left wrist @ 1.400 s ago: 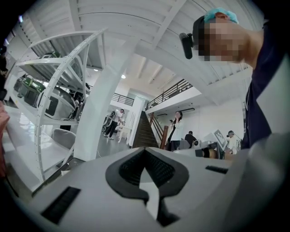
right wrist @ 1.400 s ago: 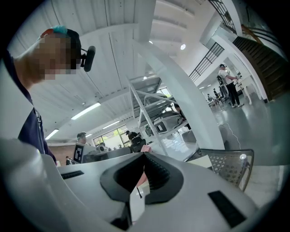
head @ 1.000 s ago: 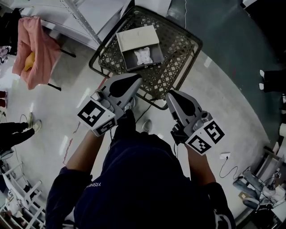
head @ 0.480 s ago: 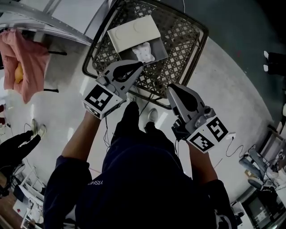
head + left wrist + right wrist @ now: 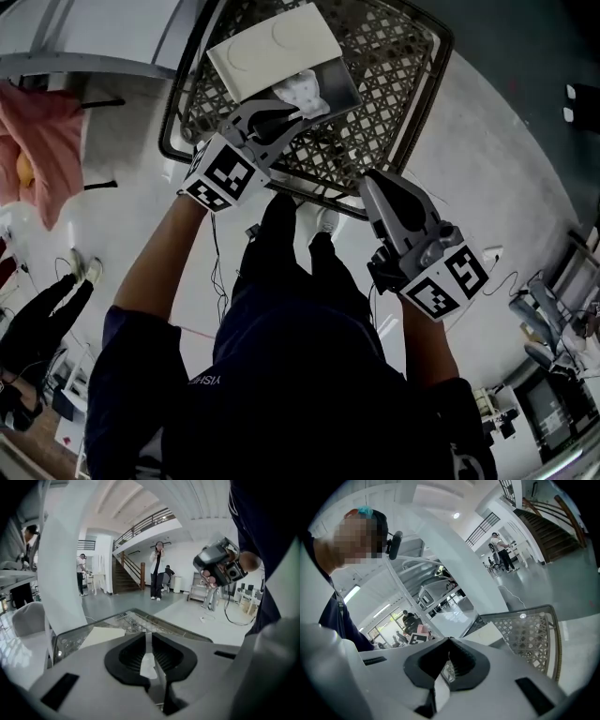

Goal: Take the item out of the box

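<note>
An open grey box [image 5: 336, 86] with its white lid [image 5: 272, 52] folded back lies in a wire basket [image 5: 417, 112]. A white item [image 5: 302, 92] sits inside the box. My left gripper [image 5: 295, 114] hovers over the basket with its tips just short of the item; its jaws are opening by a narrow slit, with nothing between them. The left gripper view shows that slit [image 5: 146, 637] above the lid [image 5: 101, 637]. My right gripper [image 5: 371, 184] hangs shut and empty outside the basket's near rim; its own view [image 5: 449, 641] looks over the basket [image 5: 529, 634].
A pink cloth [image 5: 42, 141] hangs on a rack at the left. Someone's dark legs [image 5: 37, 319] are on the floor at the left. Cables and equipment [image 5: 553, 328] lie at the right. A person [image 5: 157, 571] stands in the hall beyond.
The left gripper has moved forward over the basket toward the box. The head view has come closer to the basket. The right gripper has kept its place by the near rim.
</note>
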Action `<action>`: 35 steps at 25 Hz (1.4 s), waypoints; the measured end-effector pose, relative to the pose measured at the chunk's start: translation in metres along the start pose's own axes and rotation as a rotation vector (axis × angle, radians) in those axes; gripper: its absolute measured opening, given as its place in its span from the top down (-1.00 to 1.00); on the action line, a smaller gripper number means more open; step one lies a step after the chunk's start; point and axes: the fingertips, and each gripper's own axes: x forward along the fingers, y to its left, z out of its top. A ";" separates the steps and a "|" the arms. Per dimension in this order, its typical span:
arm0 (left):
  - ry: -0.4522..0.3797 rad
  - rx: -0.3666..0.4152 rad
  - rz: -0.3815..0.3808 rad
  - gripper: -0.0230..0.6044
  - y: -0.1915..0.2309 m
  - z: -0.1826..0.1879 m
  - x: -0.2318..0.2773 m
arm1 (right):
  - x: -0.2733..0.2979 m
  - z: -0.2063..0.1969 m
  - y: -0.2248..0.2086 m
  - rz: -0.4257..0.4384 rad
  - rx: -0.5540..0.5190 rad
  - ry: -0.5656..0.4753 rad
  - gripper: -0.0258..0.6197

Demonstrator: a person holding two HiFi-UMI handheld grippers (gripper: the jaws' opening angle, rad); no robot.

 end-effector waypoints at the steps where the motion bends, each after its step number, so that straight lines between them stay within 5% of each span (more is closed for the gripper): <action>1: 0.022 0.021 -0.013 0.80 0.001 -0.005 0.005 | 0.000 -0.002 -0.003 -0.008 0.010 0.003 0.85; 21: 0.512 0.675 -0.328 0.41 -0.001 -0.086 0.057 | 0.001 -0.022 -0.051 -0.067 0.196 0.029 0.85; 35: 0.721 0.921 -0.477 0.35 -0.005 -0.132 0.068 | 0.002 -0.034 -0.071 -0.079 0.258 0.032 0.85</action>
